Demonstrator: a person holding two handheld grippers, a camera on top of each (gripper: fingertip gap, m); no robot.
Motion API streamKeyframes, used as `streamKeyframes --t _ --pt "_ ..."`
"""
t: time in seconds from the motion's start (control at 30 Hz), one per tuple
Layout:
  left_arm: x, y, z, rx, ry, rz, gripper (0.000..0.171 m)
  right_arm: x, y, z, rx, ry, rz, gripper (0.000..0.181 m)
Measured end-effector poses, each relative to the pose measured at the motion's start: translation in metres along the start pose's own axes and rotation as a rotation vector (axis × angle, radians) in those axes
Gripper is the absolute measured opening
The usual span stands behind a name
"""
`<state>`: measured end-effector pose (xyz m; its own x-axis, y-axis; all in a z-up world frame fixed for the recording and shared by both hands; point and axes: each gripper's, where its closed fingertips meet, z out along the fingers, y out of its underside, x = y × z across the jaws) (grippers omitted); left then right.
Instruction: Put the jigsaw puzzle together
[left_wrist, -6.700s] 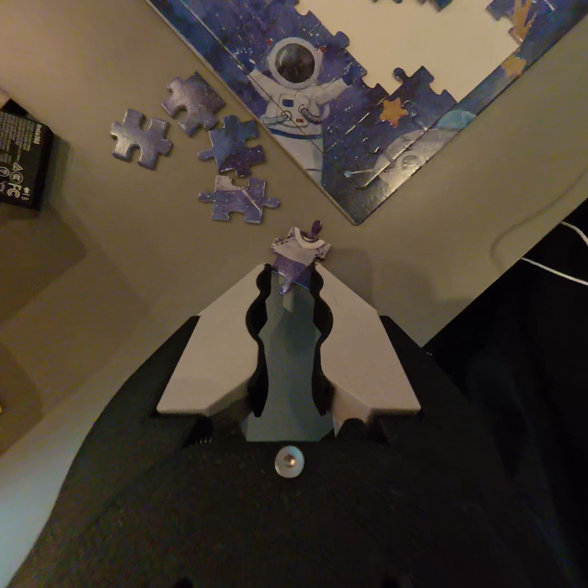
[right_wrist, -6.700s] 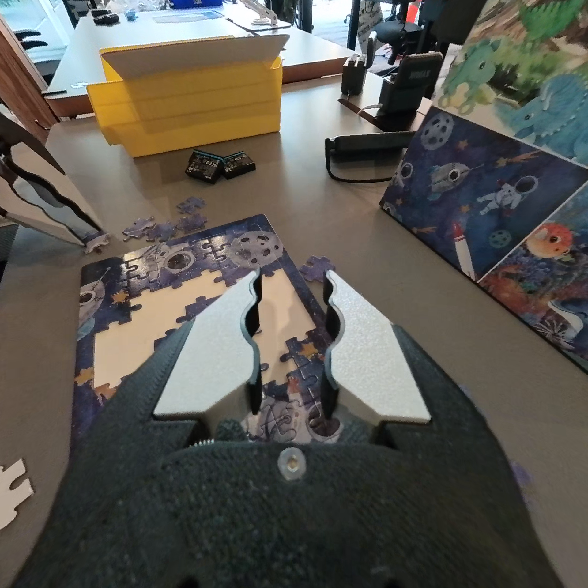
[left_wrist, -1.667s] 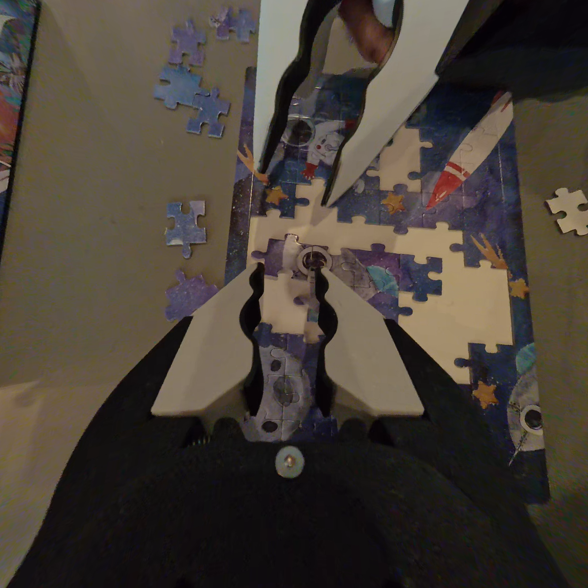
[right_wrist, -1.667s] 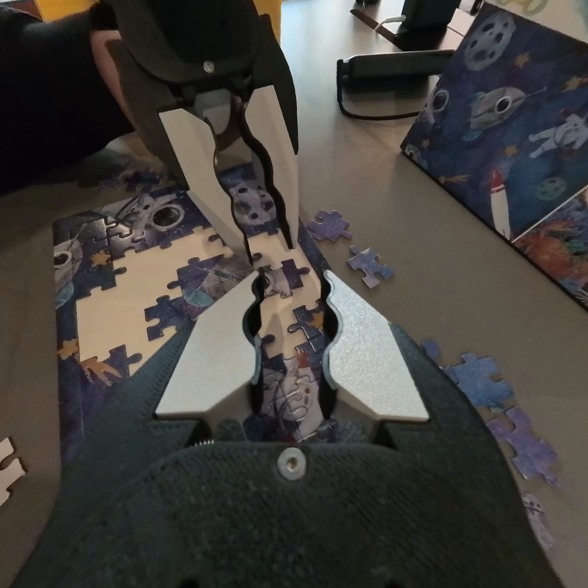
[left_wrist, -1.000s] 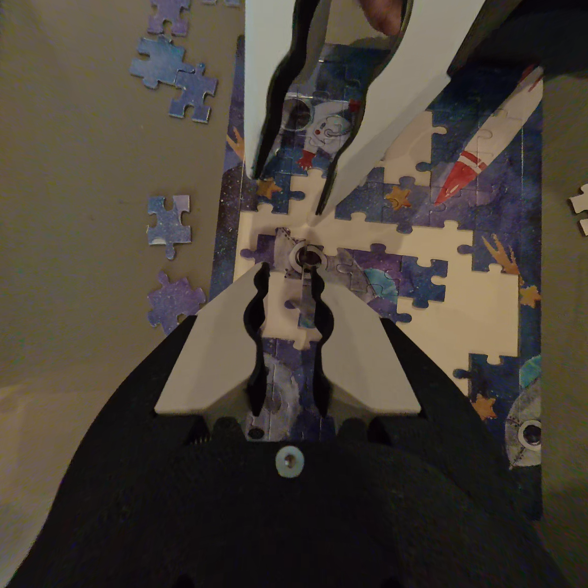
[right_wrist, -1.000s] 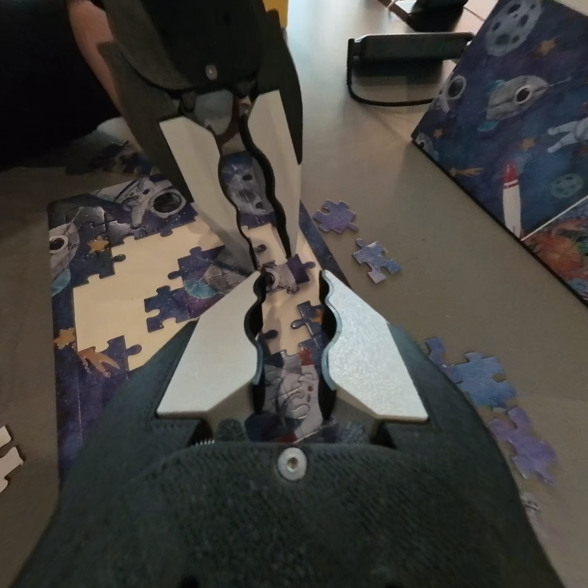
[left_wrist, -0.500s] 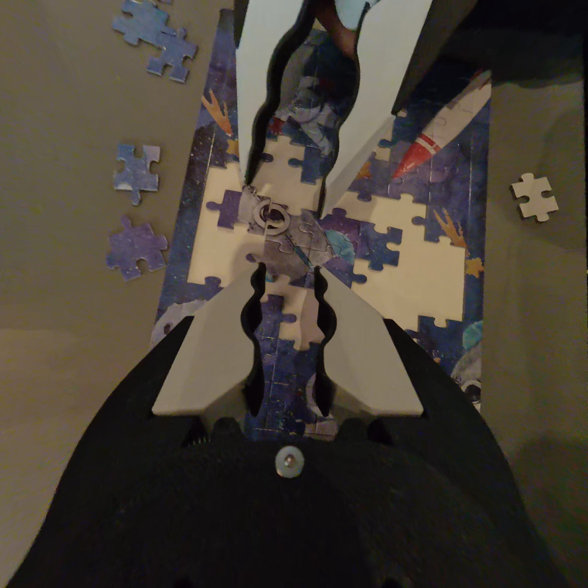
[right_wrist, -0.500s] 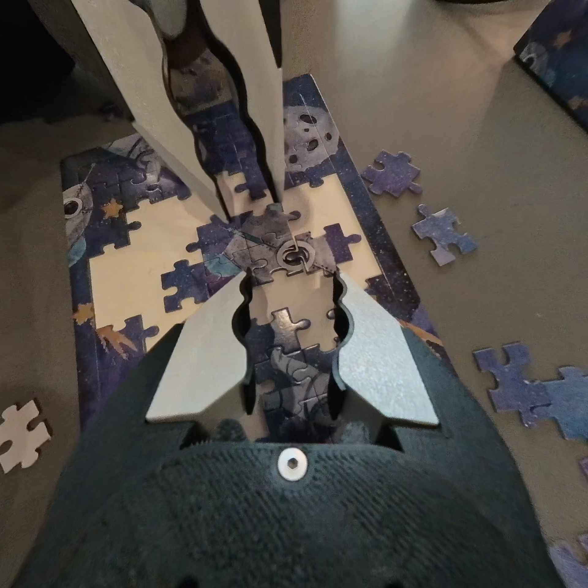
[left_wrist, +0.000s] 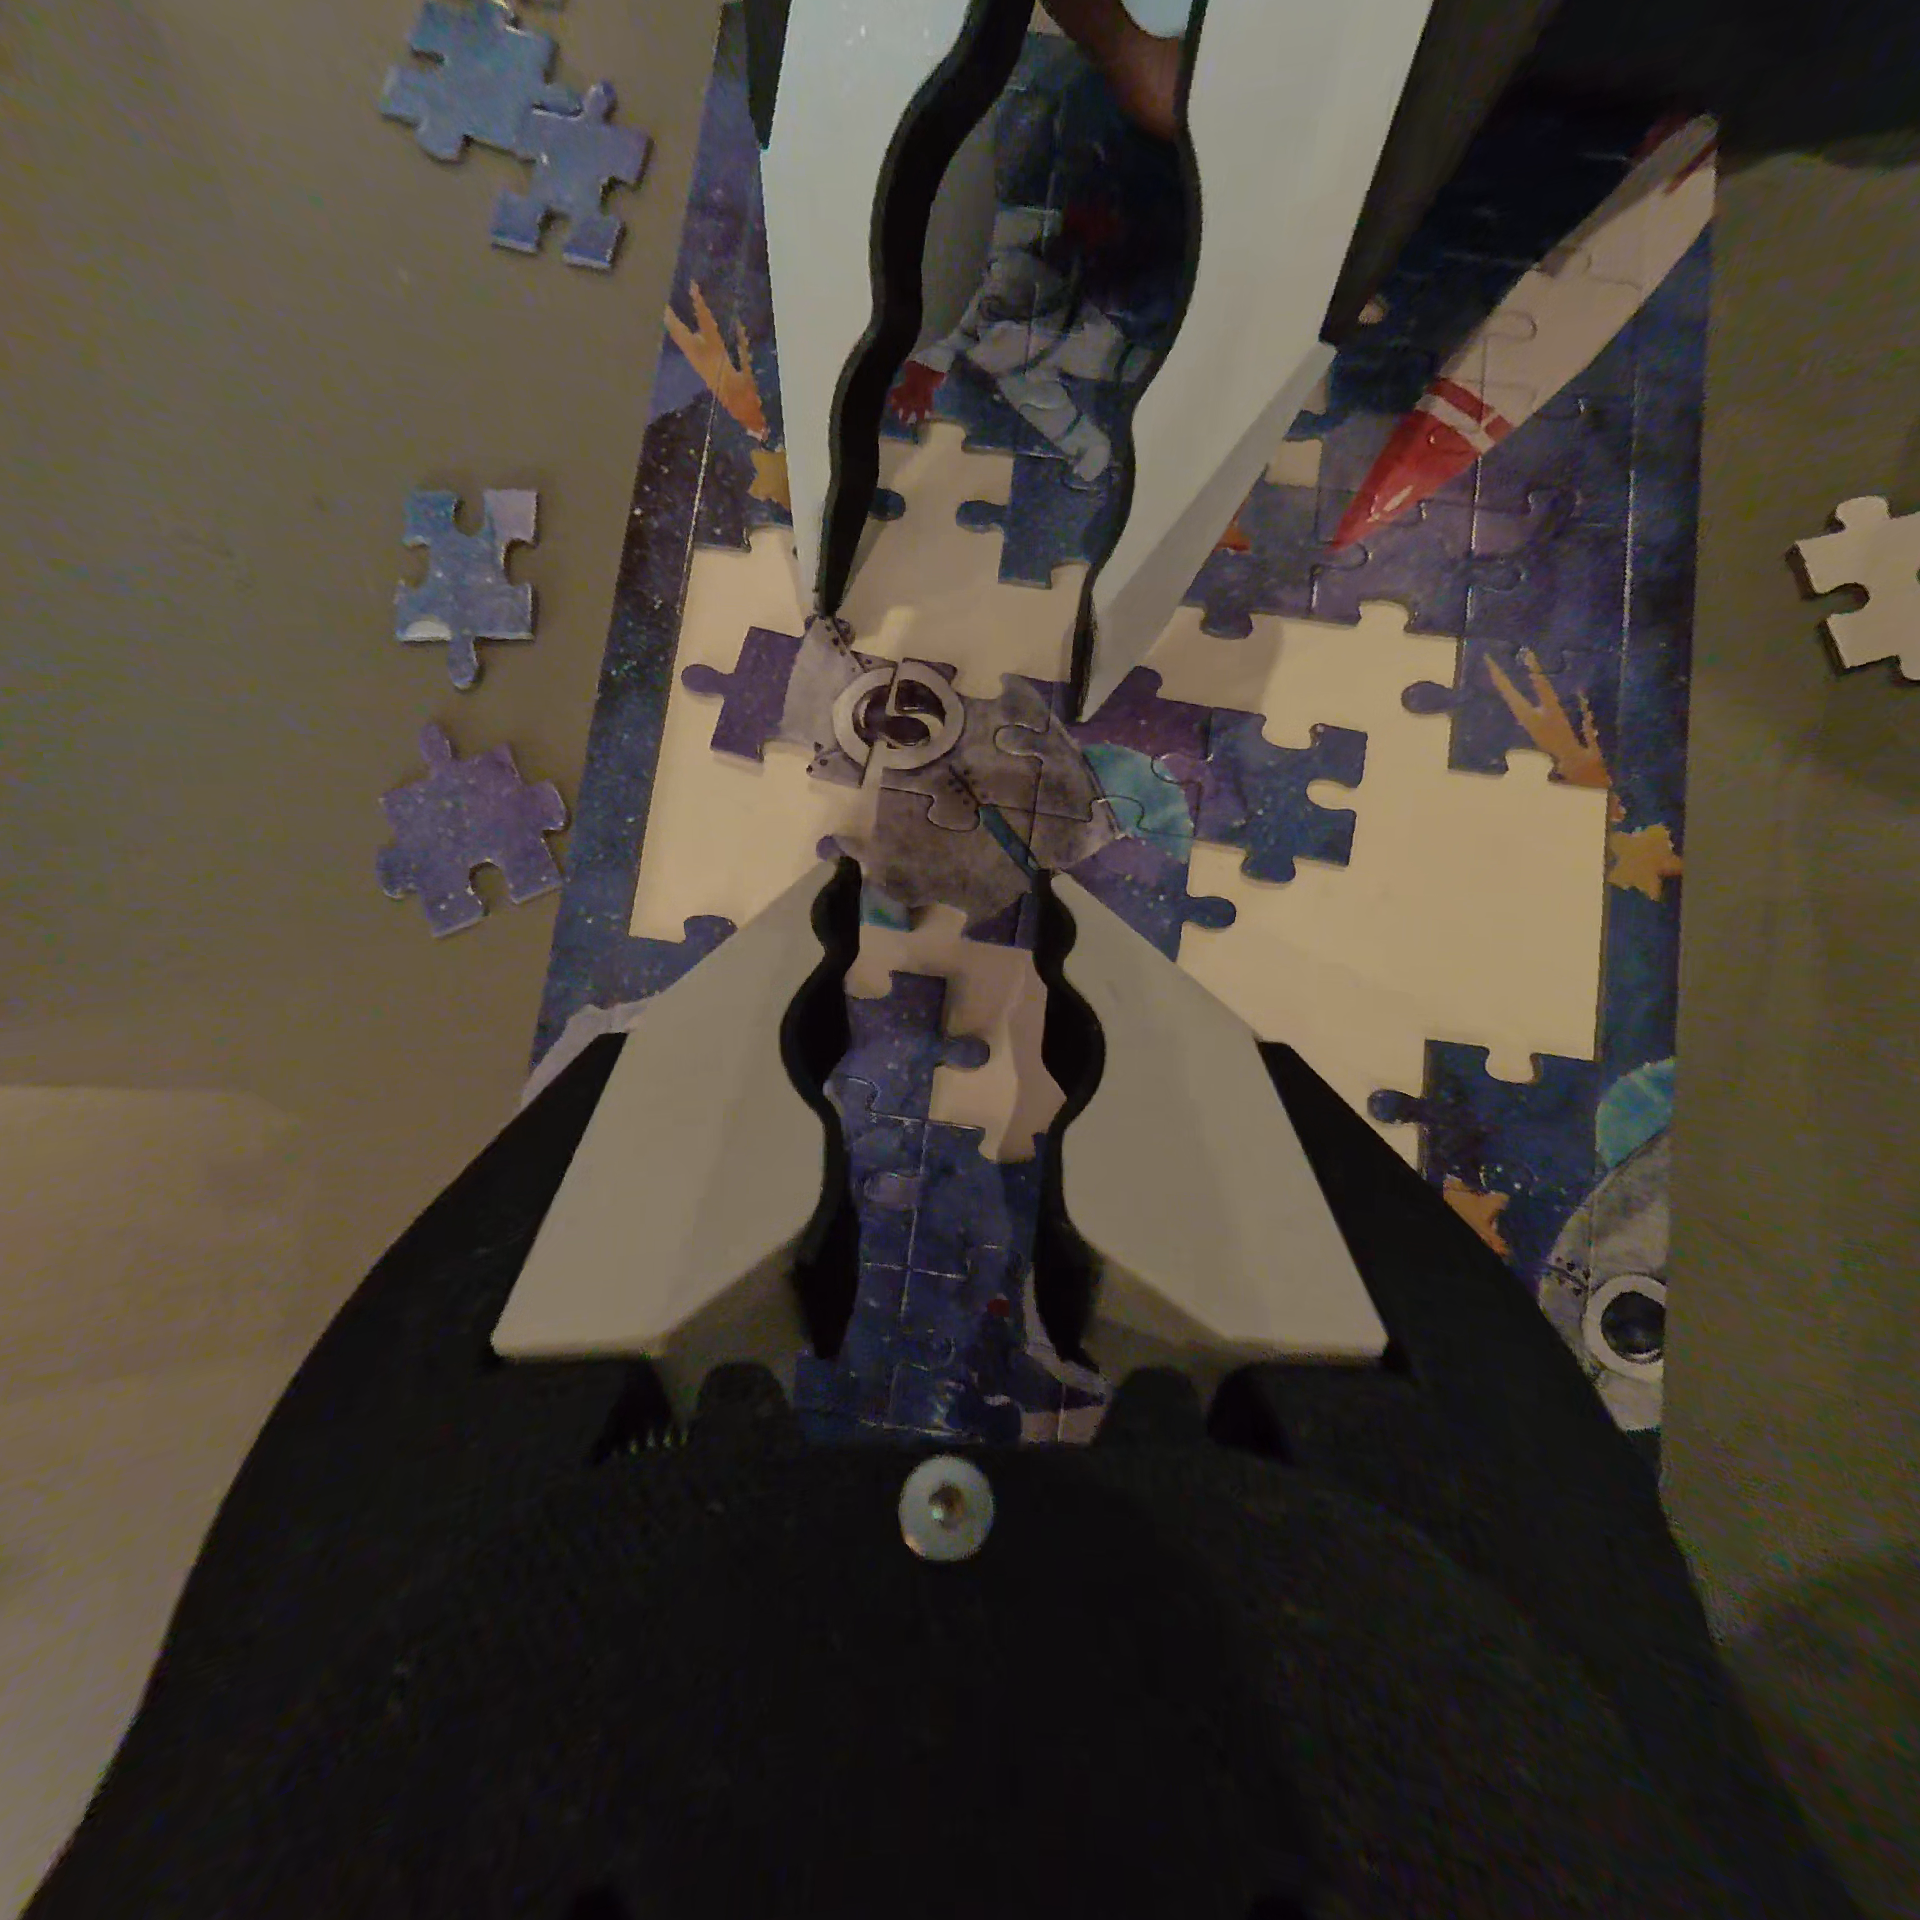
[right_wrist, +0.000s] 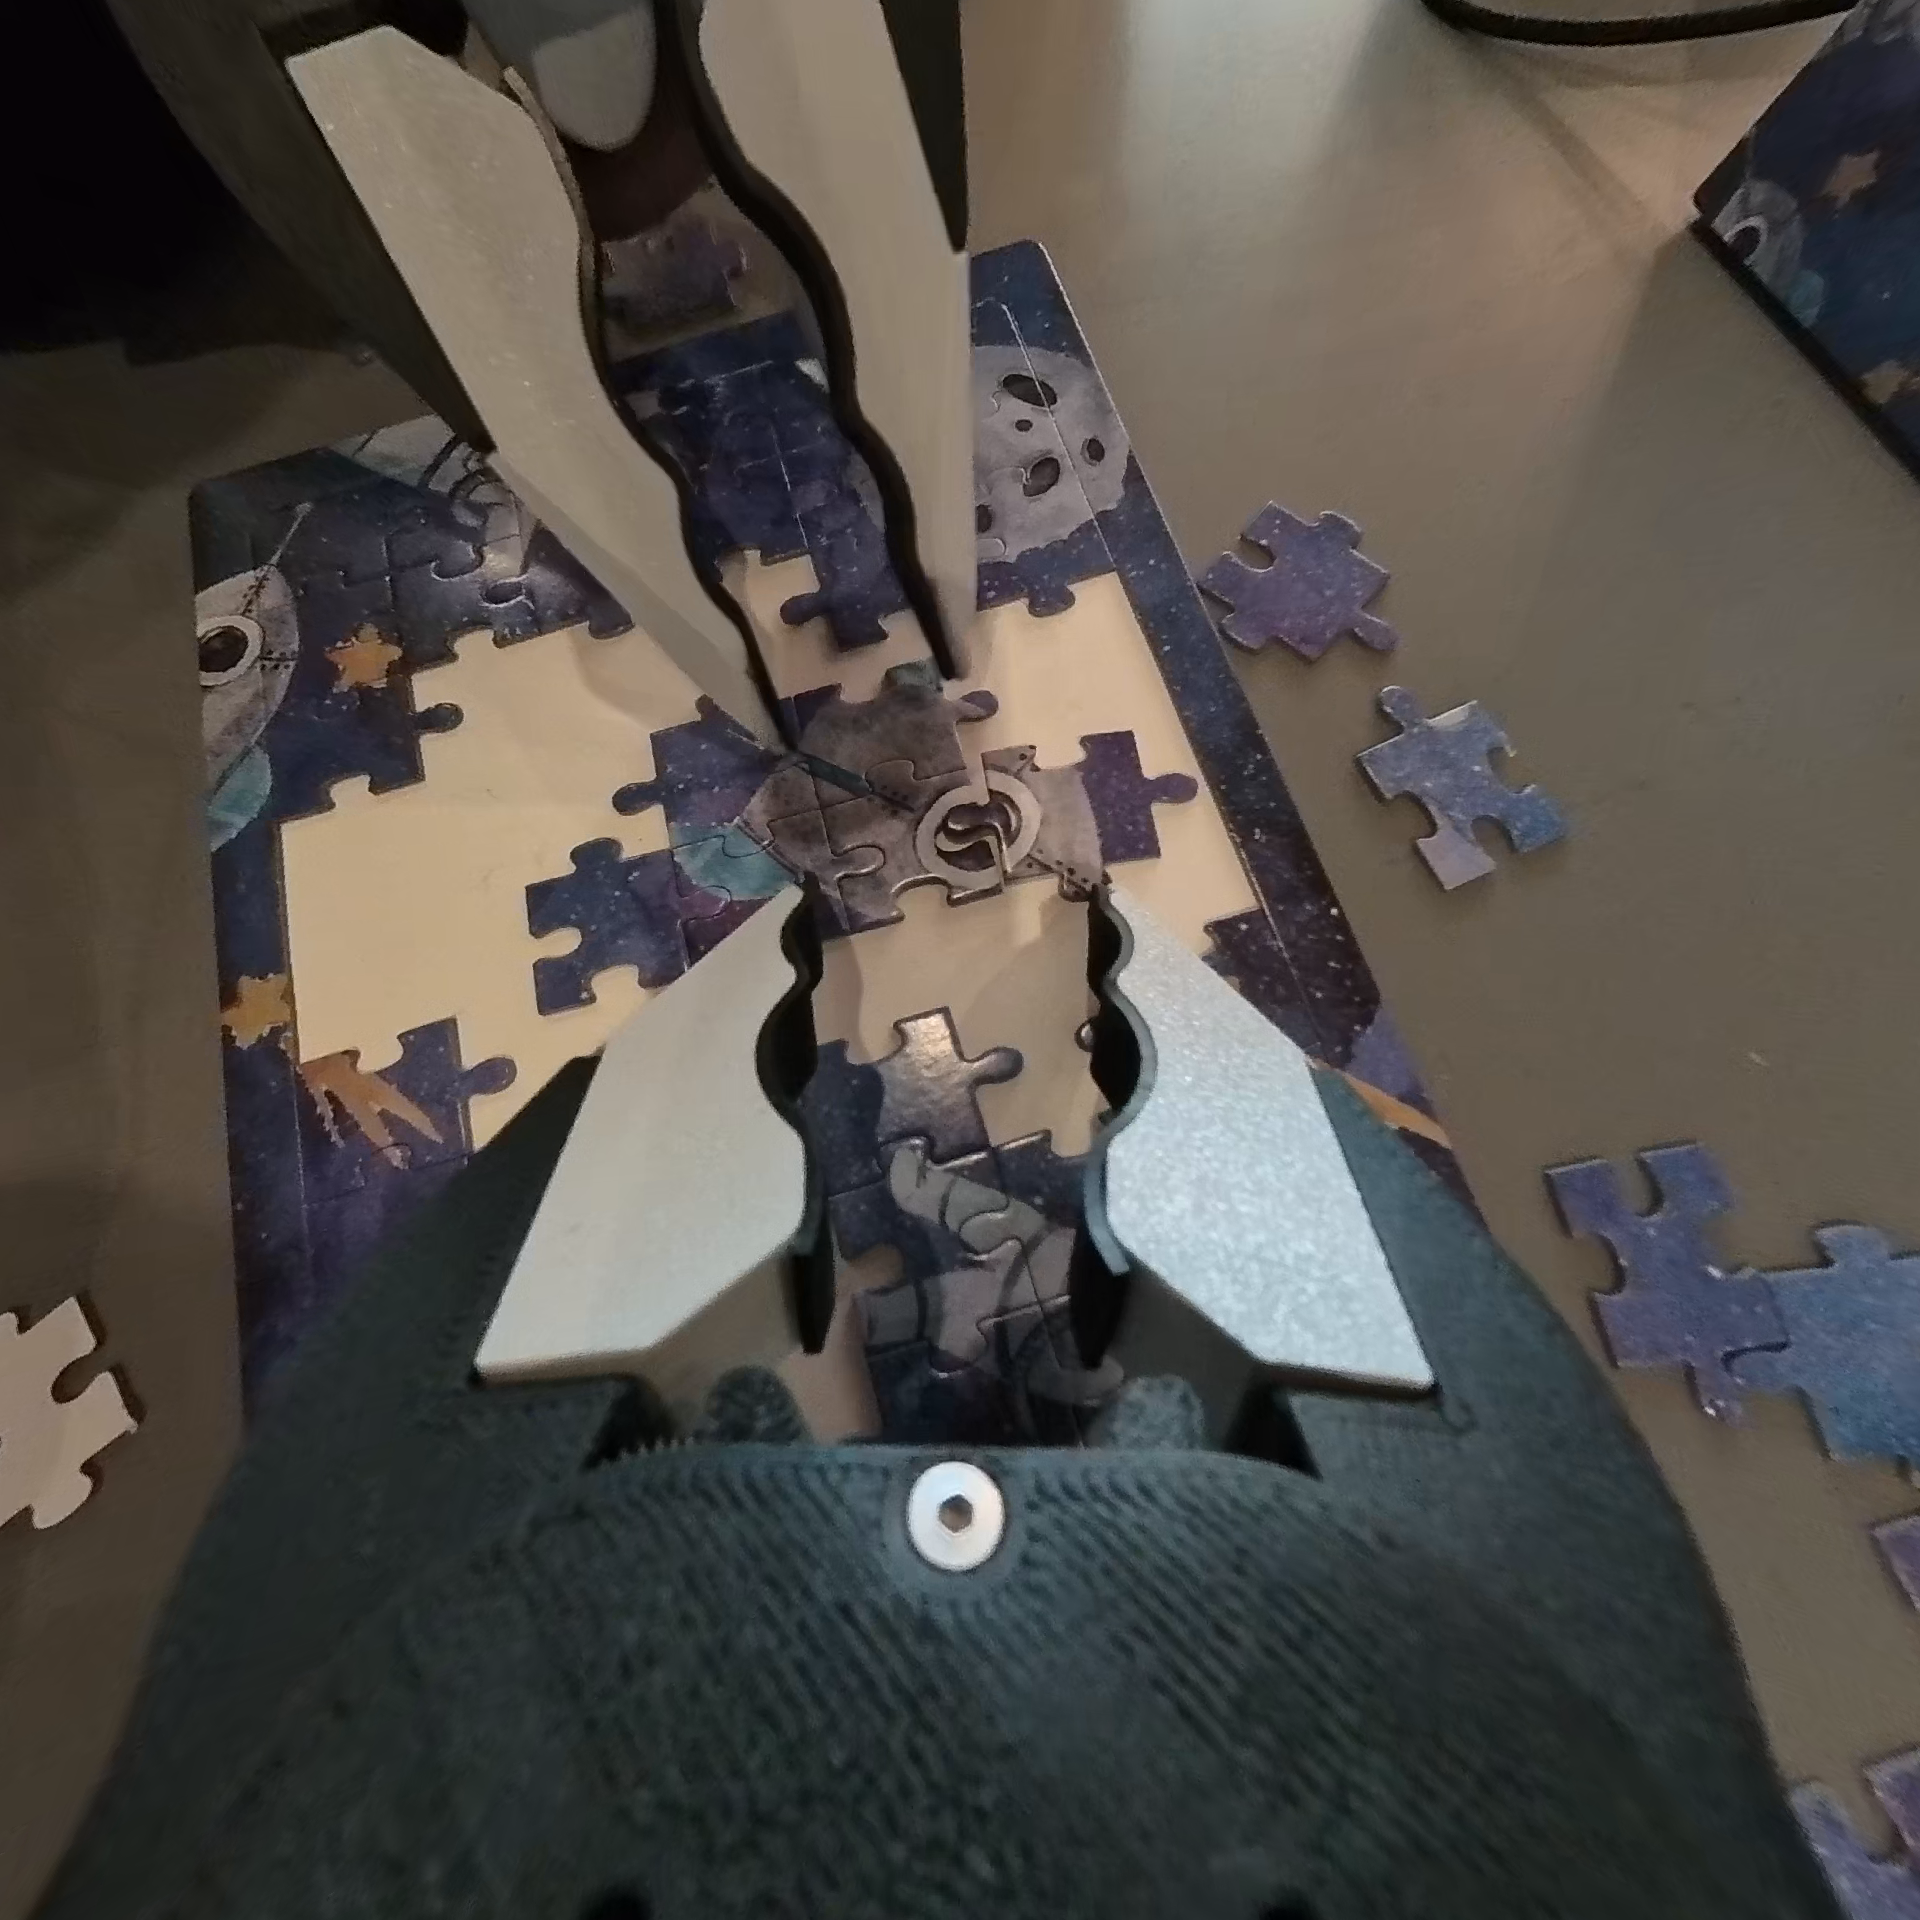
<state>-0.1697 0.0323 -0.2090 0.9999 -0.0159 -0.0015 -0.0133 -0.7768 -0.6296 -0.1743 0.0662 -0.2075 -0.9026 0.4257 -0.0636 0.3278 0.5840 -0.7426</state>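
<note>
The space jigsaw puzzle lies in its dark blue frame (left_wrist: 613, 831) on the grey table, with bare cream gaps in the middle. A joined cluster of pieces with a grey ring (left_wrist: 896, 717) lies flat in the middle gap, and it also shows in the right wrist view (right_wrist: 977, 823). My left gripper (left_wrist: 940, 883) is open and empty, its tips at the near edge of the cluster. My right gripper (right_wrist: 951, 899) is open and empty, its tips at the cluster's opposite edge. Each gripper shows from above in the other's view.
Loose blue pieces lie beside the frame (left_wrist: 468, 582) (left_wrist: 473, 842) (left_wrist: 520, 135), also seen in the right wrist view (right_wrist: 1299, 582) (right_wrist: 1460, 795) (right_wrist: 1714, 1288). A face-down white piece (left_wrist: 1870, 592) lies on the other side. The puzzle box (right_wrist: 1818, 229) stands at the far right. The tips of one gripper are about 4 centimetres away from the tips of the other.
My left gripper carried a piece over the board and let it go; it now lies flat in the middle cluster. Both grippers have come down close to the cluster, and the right one opened wider.
</note>
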Motion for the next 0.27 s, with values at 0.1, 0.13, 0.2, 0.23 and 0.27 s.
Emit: streamKeyframes --t 0.1,0.13,0.2,0.23,0.27 --pt "-0.003 -0.007 0.001 0.039 -0.017 -0.018 0.032 -0.001 -0.001 0.000 0.001 -0.002 -0.002 0.050" --pt "-0.002 -0.010 0.002 0.052 -0.015 -0.029 0.034 -0.001 -0.001 0.001 0.001 -0.002 -0.003 0.050" --pt "-0.003 -0.014 0.005 0.067 -0.022 -0.060 0.035 -0.002 0.000 0.001 -0.002 -0.001 -0.006 0.050" --pt "-0.005 -0.015 0.006 0.072 -0.028 -0.080 0.035 -0.002 0.000 0.001 -0.003 0.000 -0.007 0.050" --pt "-0.006 -0.016 0.008 0.076 -0.027 -0.100 0.037 -0.001 0.000 0.001 -0.004 0.001 -0.007 0.050"
